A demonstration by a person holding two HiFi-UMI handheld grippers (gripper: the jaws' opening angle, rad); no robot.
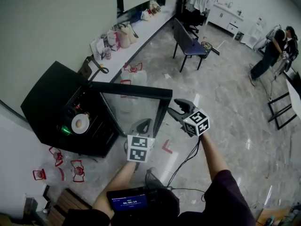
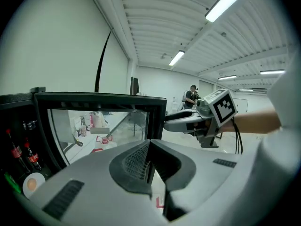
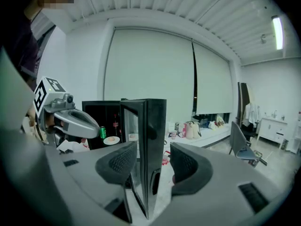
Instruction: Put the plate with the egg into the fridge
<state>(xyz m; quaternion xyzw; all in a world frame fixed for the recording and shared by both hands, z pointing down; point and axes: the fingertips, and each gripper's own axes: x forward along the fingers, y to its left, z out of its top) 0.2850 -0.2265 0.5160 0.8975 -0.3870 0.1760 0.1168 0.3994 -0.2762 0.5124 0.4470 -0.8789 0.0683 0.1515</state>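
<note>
The black fridge [image 1: 51, 102] stands open at the left, its glass door [image 1: 134, 105] swung out towards me. The white plate [image 1: 80, 124] with the brown egg sits on a shelf inside, and shows too in the left gripper view [image 2: 32, 184] and the right gripper view [image 3: 111, 140]. My left gripper [image 1: 142, 125] is shut and empty, just in front of the door's glass [image 2: 103, 121]. My right gripper [image 1: 175, 111] is open at the door's free edge [image 3: 149, 126], which stands between its jaws without either pad pressing on it.
A green can [image 1: 65, 130] and red bottles [image 2: 16, 152] are inside the fridge. Red marks [image 1: 75, 168] dot the floor near it. Bags [image 1: 122, 34] line a white ledge behind. A chair [image 1: 188, 44] stands farther off, and a person [image 1: 273, 48] bends over at the far right.
</note>
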